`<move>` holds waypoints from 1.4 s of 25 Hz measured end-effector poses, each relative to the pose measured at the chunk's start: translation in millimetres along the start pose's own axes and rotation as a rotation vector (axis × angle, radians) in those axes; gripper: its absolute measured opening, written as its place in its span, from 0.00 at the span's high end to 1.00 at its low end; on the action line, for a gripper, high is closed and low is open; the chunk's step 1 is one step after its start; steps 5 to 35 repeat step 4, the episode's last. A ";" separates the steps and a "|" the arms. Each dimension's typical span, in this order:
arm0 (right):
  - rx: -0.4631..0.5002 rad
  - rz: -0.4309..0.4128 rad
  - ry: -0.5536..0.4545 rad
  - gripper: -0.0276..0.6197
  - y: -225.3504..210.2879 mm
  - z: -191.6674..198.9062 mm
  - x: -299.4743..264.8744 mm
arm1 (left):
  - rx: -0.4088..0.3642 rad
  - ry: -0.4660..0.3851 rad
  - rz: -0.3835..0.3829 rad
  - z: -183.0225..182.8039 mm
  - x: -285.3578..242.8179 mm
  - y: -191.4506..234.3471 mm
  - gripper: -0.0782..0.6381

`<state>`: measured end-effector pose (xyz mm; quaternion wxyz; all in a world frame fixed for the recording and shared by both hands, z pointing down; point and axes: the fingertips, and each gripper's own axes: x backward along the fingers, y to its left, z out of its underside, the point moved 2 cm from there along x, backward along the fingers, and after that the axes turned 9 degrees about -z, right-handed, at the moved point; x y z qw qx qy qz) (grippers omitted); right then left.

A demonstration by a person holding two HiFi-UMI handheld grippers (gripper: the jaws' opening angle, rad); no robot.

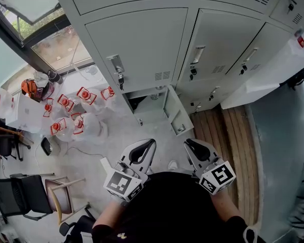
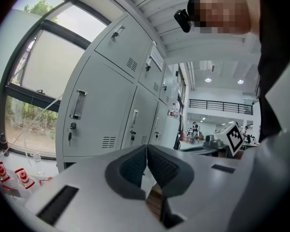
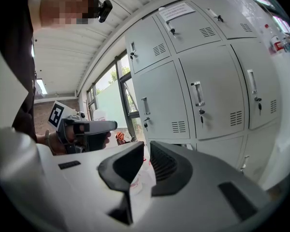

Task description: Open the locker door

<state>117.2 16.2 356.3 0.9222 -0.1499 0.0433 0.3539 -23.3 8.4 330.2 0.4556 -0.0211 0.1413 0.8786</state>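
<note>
A bank of grey metal lockers (image 1: 142, 39) stands ahead. Its nearest large door (image 2: 104, 110) is closed, with a vertical handle (image 1: 115, 63) and a key (image 1: 120, 79) hanging in the lock. Two more closed doors (image 3: 212, 98) stand to its right. Below them a small low locker door (image 1: 178, 113) stands open. My left gripper (image 1: 150, 144) is shut and empty, held near the person's body, well short of the lockers. My right gripper (image 1: 189, 144) is beside it, its jaws almost together with nothing between them. Neither touches a door.
Several clear water jugs with red caps (image 1: 66, 110) crowd the floor at the left under a window (image 1: 30, 14). Chairs (image 1: 20, 196) stand at the lower left. A white panel (image 1: 273, 70) juts out at the right above a strip of wooden boards (image 1: 228, 135).
</note>
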 end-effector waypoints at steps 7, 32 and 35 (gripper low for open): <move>-0.004 0.006 0.005 0.87 -5.3 3.1 -0.2 | -0.002 0.003 -0.005 2.8 -2.1 2.5 0.86; -0.004 0.006 0.005 0.87 -5.3 3.1 -0.2 | -0.002 0.003 -0.005 2.8 -2.1 2.5 0.86; -0.004 0.006 0.005 0.87 -5.3 3.1 -0.2 | -0.002 0.003 -0.005 2.8 -2.1 2.5 0.86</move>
